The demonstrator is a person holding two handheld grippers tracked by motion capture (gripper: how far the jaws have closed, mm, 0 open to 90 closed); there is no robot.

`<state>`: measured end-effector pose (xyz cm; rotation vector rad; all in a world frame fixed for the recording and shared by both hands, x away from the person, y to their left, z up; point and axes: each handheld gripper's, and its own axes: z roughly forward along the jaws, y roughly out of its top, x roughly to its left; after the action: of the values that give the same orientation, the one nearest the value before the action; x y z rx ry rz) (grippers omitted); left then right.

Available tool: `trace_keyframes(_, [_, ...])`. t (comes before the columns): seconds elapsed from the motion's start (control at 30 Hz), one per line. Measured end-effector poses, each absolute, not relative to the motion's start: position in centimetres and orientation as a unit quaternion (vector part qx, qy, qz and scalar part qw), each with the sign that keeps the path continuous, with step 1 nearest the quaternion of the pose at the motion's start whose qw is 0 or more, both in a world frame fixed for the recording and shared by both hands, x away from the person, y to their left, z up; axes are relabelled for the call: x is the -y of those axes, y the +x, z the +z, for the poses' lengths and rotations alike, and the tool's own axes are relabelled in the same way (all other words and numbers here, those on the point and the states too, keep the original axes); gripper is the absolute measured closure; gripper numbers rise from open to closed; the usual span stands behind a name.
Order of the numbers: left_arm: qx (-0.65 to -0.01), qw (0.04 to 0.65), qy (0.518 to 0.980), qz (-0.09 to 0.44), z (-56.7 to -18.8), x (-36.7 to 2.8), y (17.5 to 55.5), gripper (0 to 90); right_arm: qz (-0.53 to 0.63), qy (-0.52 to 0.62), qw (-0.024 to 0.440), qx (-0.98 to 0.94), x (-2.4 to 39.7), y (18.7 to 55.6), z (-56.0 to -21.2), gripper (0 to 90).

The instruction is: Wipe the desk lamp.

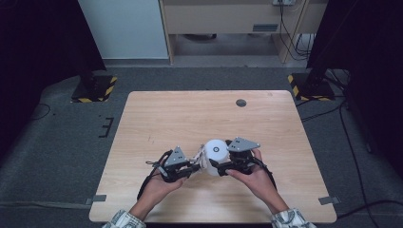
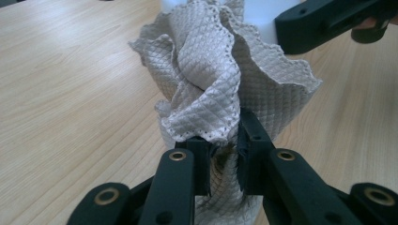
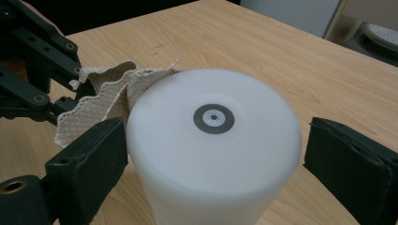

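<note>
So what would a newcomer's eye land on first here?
Probably the white cylinder standing near the table's front middle, between the right gripper's jaws; its left pad touches it, the right shows a gap. Then the quilted grey cloth, bunched against its side and pinched by the left gripper.

My station: a lab recording bay, not a home.

I see a bare wooden table (image 1: 209, 118) on grey carpet (image 1: 57, 156), flanked by black stands whose bases (image 1: 94, 88) carry yellow-black hazard tape. Dark curtains (image 1: 43, 38) hang at both sides, cables (image 1: 354, 156) trail over the floor, and tape marks (image 1: 99, 198) fix the table's place.
</note>
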<state>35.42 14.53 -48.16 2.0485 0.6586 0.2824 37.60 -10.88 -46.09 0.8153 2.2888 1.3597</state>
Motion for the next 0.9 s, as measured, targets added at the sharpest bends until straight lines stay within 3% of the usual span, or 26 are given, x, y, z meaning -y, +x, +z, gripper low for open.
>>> trace_keyframes(0.27, [-0.271, 0.465, 0.835, 0.117, -48.3, -14.5, 35.5, 77.1, 0.473, 0.271, 0.158, -0.823, 10.6, 38.7, -46.3, 4.0])
trace_keyframes(0.33, [-0.274, 0.466, 0.833, 0.119, -48.3, -14.6, 35.5, 77.1, 0.472, 0.272, 0.154, -0.825, 10.4, 39.0, -46.4, 8.7])
trace_keyframes(0.6, [-0.282, 0.476, 0.824, 0.12, -48.2, -14.5, 35.6, 77.1, 0.467, 0.295, 0.168, -0.816, 9.6, 39.1, -46.4, 9.3])
trace_keyframes(0.9, [-0.288, 0.431, 0.848, 0.108, -50.1, -13.4, 36.5, 76.8, 0.464, 0.302, 0.174, -0.815, 9.2, 38.9, -46.3, 9.3])
